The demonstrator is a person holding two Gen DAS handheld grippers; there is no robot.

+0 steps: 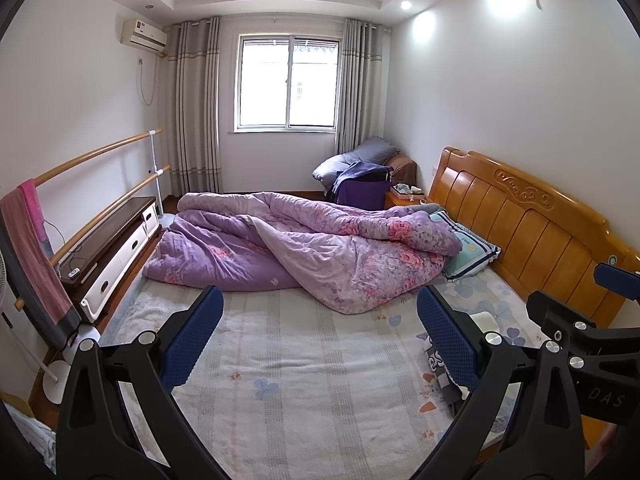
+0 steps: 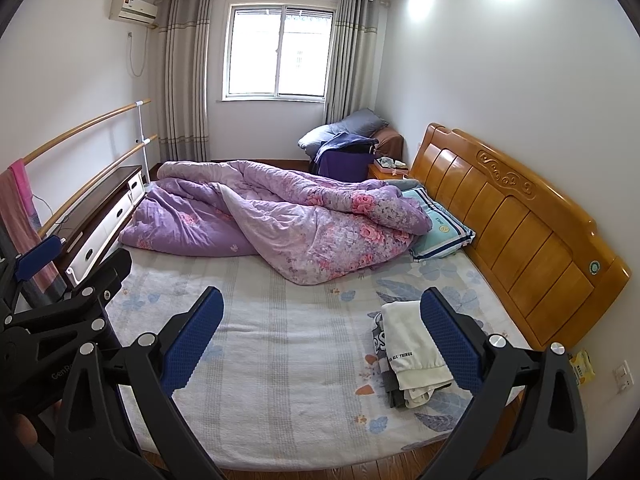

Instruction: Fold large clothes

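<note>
Left wrist view first: the left gripper (image 1: pixel 320 332) fills the foreground, its blue pads spread wide with nothing between them, held above the bed sheet (image 1: pixel 288 380); the right gripper's black frame juts in at the right edge; only a sliver of the folded pile (image 1: pixel 442 364) peeks out behind the right-hand pad; further back the purple floral quilt (image 1: pixel 304 240) lies rumpled across the mattress, well clear of both tools.

Over to the right wrist view: the right gripper (image 2: pixel 322 334) is likewise agape and empty-handed; just inside its right-hand pad sits the stack of clothes (image 2: pixel 412 354), a white garment (image 2: pixel 408 340) with printed lettering on top, darker pieces beneath, near the wooden headboard (image 2: pixel 516 232); a striped pillow (image 2: pixel 444 232) rests between quilt and headboard.

The call here: this looks like a between-garments pause, nothing in hand, with no unfolded garment in view; the next move would need both tools to bring one onto the open sheet and pinch two of its corners.
</note>
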